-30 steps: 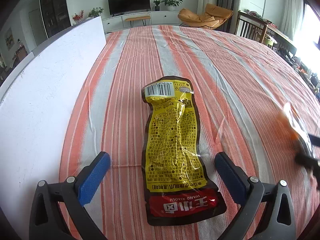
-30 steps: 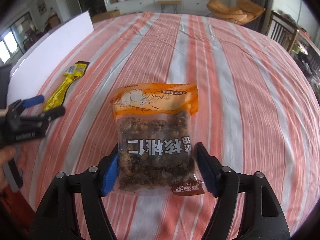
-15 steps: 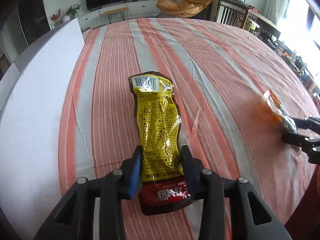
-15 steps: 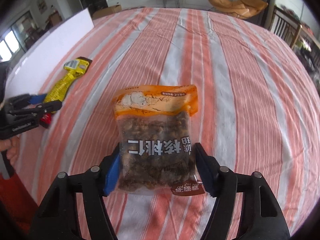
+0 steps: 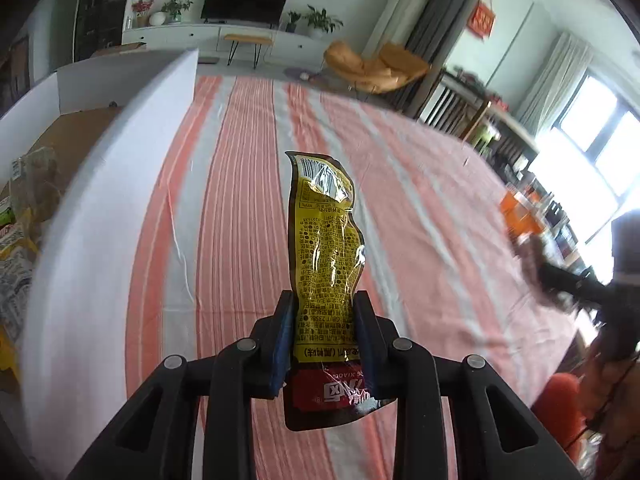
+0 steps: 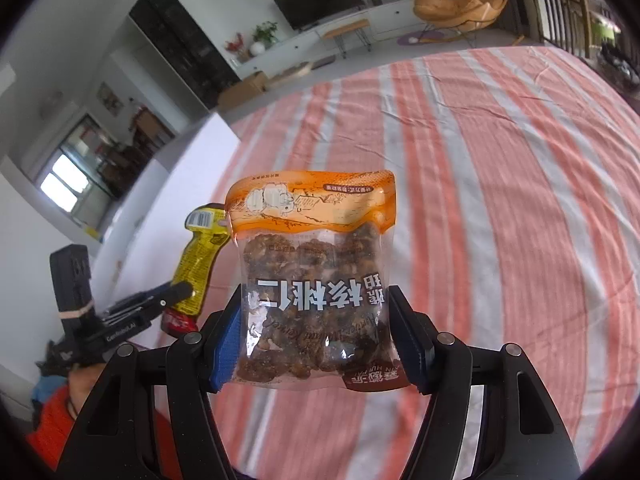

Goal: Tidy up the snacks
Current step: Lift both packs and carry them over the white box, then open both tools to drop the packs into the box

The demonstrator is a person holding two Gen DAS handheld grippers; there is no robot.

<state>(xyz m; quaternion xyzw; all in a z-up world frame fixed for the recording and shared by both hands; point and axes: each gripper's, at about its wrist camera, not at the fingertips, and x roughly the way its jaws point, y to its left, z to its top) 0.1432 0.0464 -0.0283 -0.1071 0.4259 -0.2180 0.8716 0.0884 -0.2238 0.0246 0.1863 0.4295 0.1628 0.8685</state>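
While both packets are held up off the striped cloth, the scene reads as follows.

Left gripper (image 5: pixel 324 332): clamped on the yellow snack packet (image 5: pixel 326 256) near its red lower end; the packet stands upright between the blue pads, its barcode end at the top, lifted clear of the table.

Right gripper (image 6: pixel 316 336): squeezing the walnut bag (image 6: pixel 314 276) from both sides; the bag has an orange top band, a clear window showing brown kernels, and it hangs above the table.

Same packet from the right wrist view: the yellow snack packet (image 6: pixel 196 260) shows at near left, pinched by the left gripper (image 6: pixel 176 294), partly hidden behind the walnut bag's left edge.

Table: orange-and-white striped tablecloth (image 5: pixel 420 208) stretching far ahead.

Left side: a white box wall (image 5: pixel 108 208) rises along the table's left edge; behind it, other snack packets (image 5: pixel 20 220), blurred.

Far background: television (image 5: pixel 245 2), potted plants, an orange lounge chair (image 5: pixel 372 68).

Right edge of left wrist view: the right gripper appears only as a dark blur.
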